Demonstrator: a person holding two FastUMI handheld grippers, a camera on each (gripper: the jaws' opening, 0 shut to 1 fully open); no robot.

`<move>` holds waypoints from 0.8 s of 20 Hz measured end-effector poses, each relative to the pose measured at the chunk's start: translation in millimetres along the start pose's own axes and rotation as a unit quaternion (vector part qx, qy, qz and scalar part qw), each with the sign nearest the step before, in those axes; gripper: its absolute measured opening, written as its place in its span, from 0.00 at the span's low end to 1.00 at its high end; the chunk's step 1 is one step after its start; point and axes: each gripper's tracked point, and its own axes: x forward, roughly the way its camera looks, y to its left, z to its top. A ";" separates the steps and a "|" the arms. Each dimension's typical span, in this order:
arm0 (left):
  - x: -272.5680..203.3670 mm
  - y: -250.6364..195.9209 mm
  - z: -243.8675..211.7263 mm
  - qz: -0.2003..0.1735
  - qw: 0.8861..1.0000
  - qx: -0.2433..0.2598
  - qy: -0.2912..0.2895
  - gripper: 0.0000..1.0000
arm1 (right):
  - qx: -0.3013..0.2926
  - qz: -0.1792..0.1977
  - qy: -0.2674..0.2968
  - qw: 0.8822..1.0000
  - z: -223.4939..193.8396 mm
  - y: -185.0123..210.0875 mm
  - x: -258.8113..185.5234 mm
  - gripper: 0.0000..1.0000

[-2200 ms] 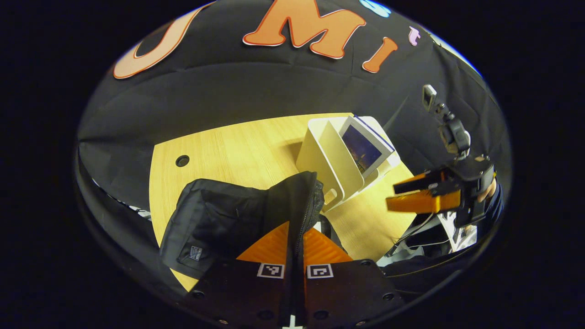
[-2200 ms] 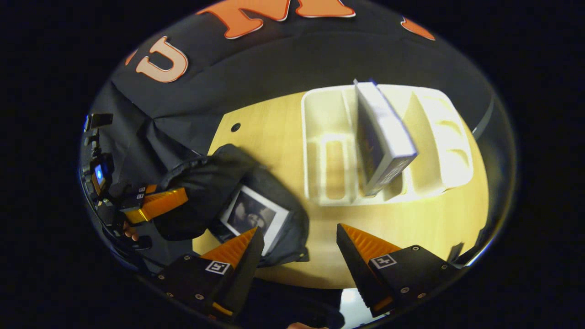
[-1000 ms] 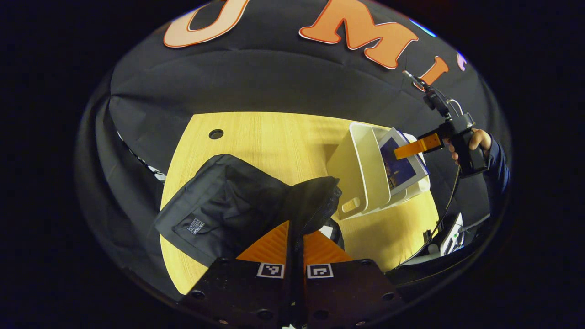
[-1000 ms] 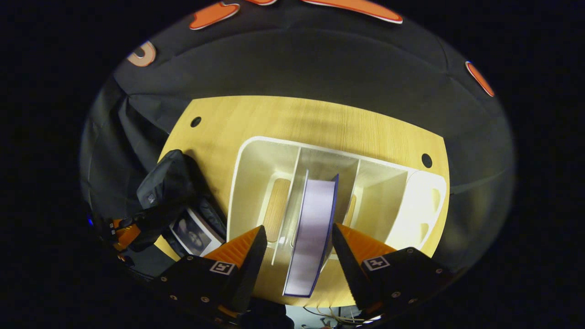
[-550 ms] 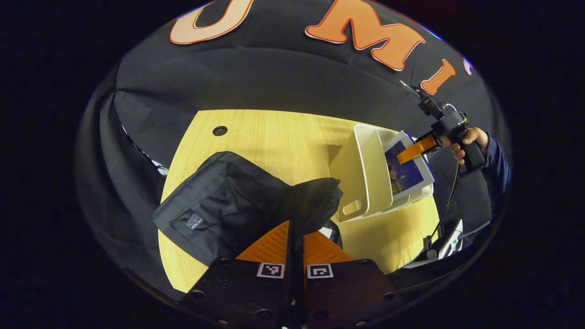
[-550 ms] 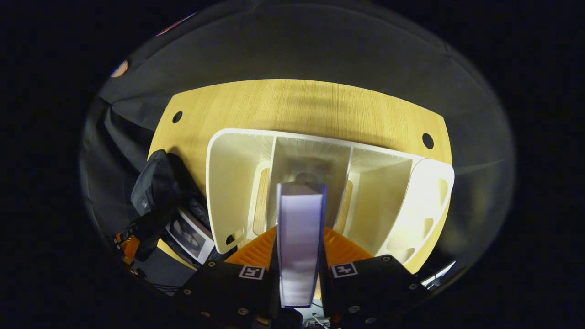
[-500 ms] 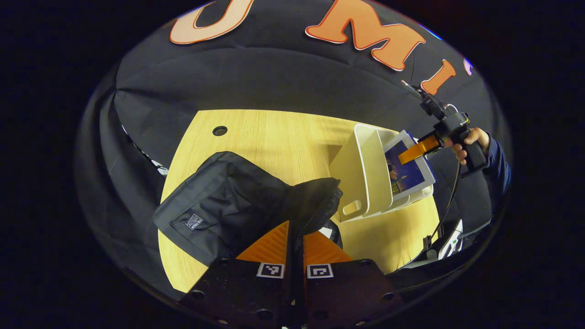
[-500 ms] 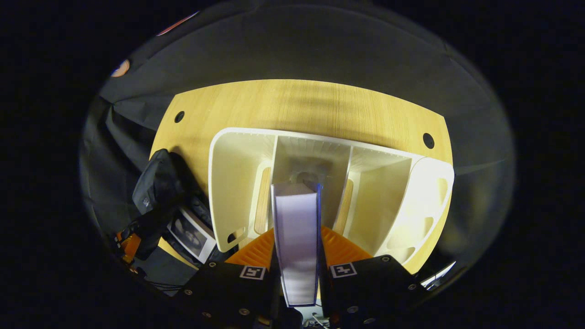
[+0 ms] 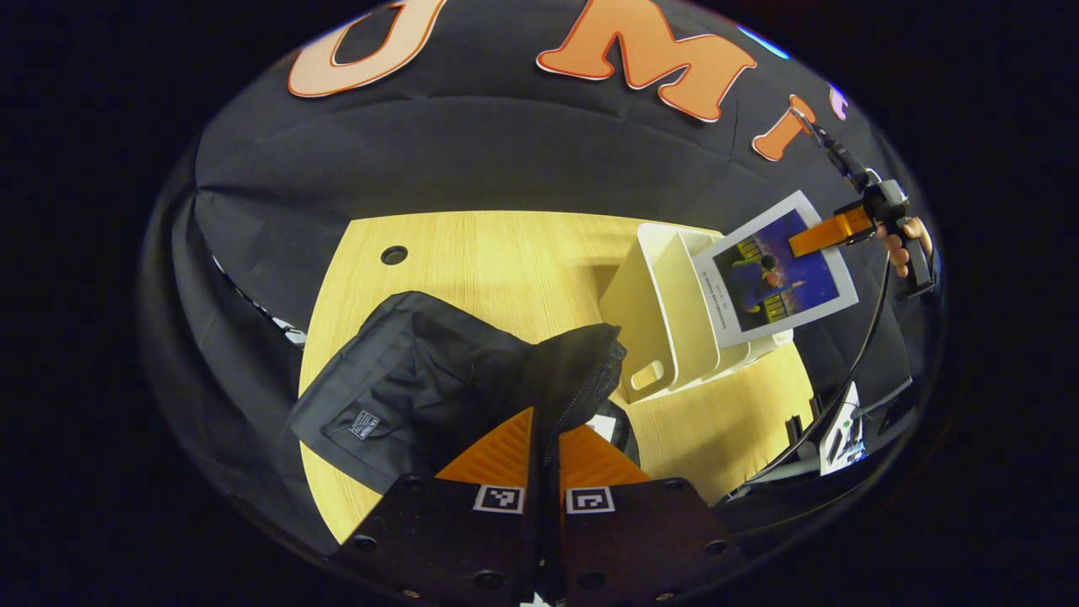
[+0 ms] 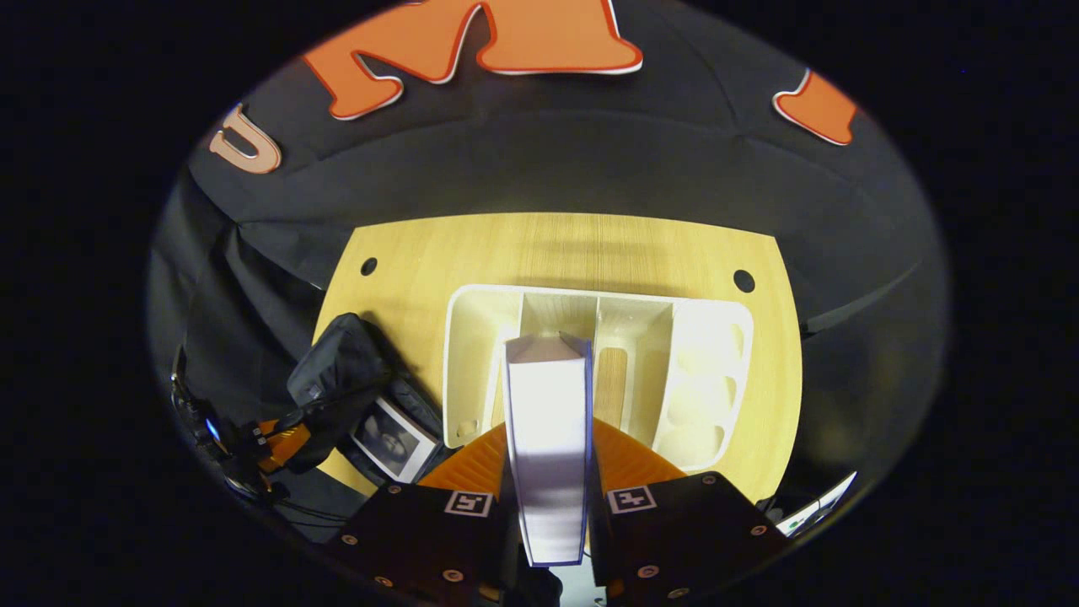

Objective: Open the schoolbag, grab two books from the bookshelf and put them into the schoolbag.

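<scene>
Right gripper (image 10: 548, 459): both fingers pressed against the covers of a blue-covered book (image 10: 546, 438), one on each side, page edges facing the camera. In the left gripper view the same book (image 9: 774, 278) hangs in the air above the white bookshelf (image 9: 666, 316), clear of its dividers, pinched near its upper right corner by the right gripper (image 9: 822, 234), with a hand (image 9: 902, 249) on the handle behind it.

Left gripper (image 9: 544, 438): fingers drawn together on the zippered rim of the black schoolbag (image 9: 438, 384), fabric standing up between them. In the right gripper view the left gripper (image 10: 282, 443) sits at the near left, holding the bag's edge up.

Schoolbag (image 10: 346, 384) lies on the left part of the wooden table (image 10: 556, 244), mouth held open. A second book (image 10: 392, 438) with a grey photo cover shows inside the opening.

Bookshelf (image 10: 700, 371) stands on the table to the right of the bag, just beside it; whether they touch cannot be told. Its slots show bare, table wood visible through the cut-outs in the floor
</scene>
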 end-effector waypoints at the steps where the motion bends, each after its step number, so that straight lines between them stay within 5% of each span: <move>1: -0.3 -0.4 0.1 -0.002 1.000 0.006 -0.001 0.04 | 0.002 0.000 -0.008 1.000 -1.6 1.4 -8.2 0.35; 7: -0.3 1.0 1.2 -0.015 0.999 0.035 0.000 0.04 | 0.033 0.019 -0.058 0.998 -21.4 25.7 -52.7 0.35; 16: -4.3 2.2 10.3 -0.039 0.996 0.076 0.003 0.04 | 0.116 0.118 -0.065 0.984 -77.7 107.9 -61.4 0.34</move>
